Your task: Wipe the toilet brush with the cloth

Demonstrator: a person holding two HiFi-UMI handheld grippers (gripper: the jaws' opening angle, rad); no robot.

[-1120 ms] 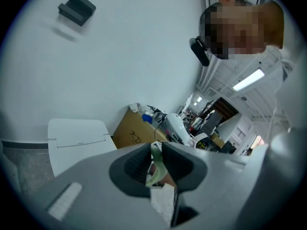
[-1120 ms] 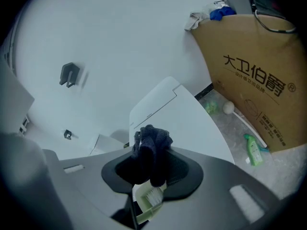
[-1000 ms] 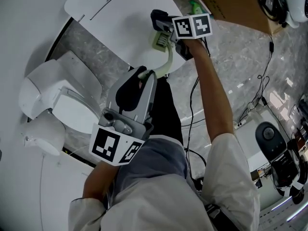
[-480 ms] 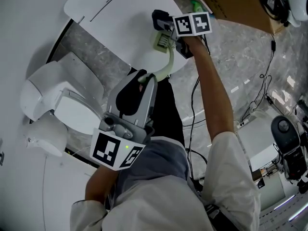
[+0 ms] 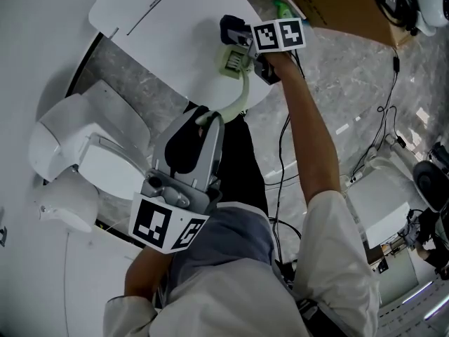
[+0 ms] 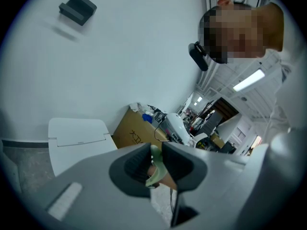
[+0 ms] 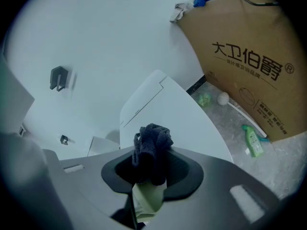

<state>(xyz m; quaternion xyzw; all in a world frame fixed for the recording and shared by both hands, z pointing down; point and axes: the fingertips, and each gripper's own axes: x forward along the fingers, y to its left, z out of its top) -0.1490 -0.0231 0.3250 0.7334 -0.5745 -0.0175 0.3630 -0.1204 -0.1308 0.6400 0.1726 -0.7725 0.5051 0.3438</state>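
Left gripper [image 5: 208, 118] pinches the toilet brush [image 5: 243, 93] by its handle end, bracing it over the white lid [image 5: 161, 20]. Right gripper [image 5: 235, 41] clamps the cloth [image 7: 152, 143] against the brush head for wiping.

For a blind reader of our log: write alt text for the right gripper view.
The right gripper is shut on a bunched dark cloth, with the pale green toilet brush showing just beneath it. Behind lie a white lid, a grey stone floor with a green bottle, and a printed cardboard box against a white wall.
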